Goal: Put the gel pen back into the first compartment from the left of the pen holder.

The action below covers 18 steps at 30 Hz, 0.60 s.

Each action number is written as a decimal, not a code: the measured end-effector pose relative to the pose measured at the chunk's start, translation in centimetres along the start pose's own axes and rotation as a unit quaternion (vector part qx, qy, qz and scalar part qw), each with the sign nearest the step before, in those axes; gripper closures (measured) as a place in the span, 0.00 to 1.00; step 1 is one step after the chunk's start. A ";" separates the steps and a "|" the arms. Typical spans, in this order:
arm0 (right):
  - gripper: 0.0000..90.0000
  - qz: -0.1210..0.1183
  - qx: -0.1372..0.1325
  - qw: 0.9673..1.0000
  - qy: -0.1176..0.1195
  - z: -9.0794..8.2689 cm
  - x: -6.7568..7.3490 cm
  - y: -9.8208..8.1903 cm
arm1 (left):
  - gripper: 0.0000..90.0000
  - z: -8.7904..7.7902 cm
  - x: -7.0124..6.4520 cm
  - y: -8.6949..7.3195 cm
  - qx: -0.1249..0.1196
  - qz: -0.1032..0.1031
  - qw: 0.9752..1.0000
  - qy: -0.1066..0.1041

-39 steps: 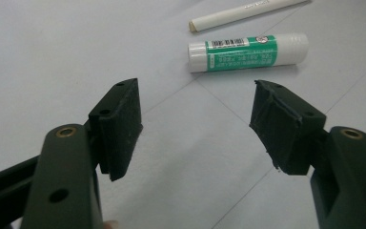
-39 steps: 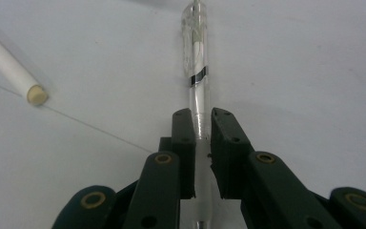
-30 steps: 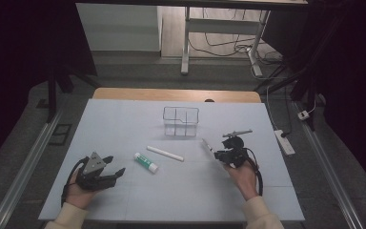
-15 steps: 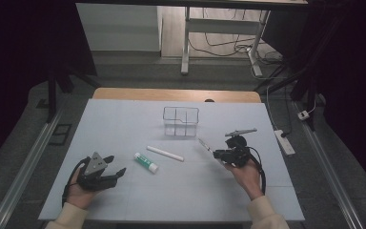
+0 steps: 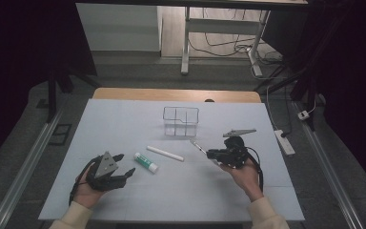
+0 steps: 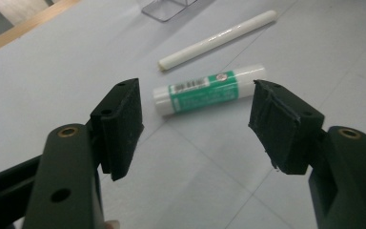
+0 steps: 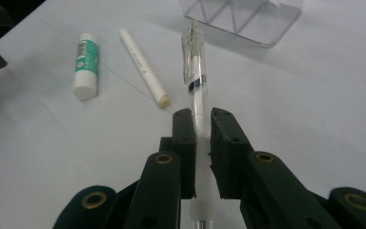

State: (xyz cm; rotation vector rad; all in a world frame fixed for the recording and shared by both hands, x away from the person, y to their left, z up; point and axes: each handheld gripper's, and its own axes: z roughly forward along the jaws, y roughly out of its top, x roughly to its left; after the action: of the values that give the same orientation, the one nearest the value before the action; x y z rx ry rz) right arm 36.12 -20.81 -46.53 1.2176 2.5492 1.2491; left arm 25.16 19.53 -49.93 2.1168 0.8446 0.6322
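Right gripper (image 7: 201, 125): one, jaws clenched on one clear pen (image 7: 194, 71), which sticks out ahead of the pads, clip end forward, raised off the table; the pen's lower end is cut off at the frame edge in the right gripper view, and in the high view the pen (image 5: 198, 146) is a thin sliver, hard to make out. Left gripper (image 6: 195, 126): one, jaws spread and holding nothing, just short of one green-and-white glue stick (image 6: 208, 88) lying flat on the table (image 5: 124, 124). White stick (image 6: 218, 39): one, lying just beyond the glue stick, apart from it. Clear divided holder (image 5: 180, 121): one, standing farther back at mid-table, its compartments hard to count.
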 end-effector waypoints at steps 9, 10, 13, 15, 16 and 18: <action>0.89 -0.026 -0.002 0.999 0.034 0.8 0.8 0.1 | 0.39 0.8 -1.3 2.0 -0.002 0.023 1.000 -0.011; 0.89 -0.029 -0.001 0.999 0.037 0.9 1.0 0.1 | 0.38 0.9 -1.4 2.2 -0.004 0.023 1.000 -0.014; 0.89 -0.034 -0.002 0.998 0.045 1.2 1.3 0.1 | 0.38 1.3 -1.8 2.9 -0.005 0.025 0.999 -0.021; 0.89 -0.037 -0.002 0.998 0.049 1.3 1.5 0.1 | 0.38 1.5 -2.0 3.3 -0.008 0.026 0.999 -0.025; 0.89 -0.038 -0.003 0.998 0.053 1.4 1.6 0.1 | 0.38 1.6 -2.0 3.4 -0.008 0.028 0.999 -0.026; 0.89 -0.041 -0.003 0.997 0.060 1.6 1.8 0.0 | 0.37 1.8 -2.2 3.7 -0.008 0.030 0.999 -0.027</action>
State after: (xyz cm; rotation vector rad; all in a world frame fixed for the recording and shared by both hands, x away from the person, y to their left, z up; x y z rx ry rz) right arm 35.45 -18.51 -47.10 1.0556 2.6458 1.3501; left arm 26.21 15.24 -48.44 2.1414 0.7455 0.6079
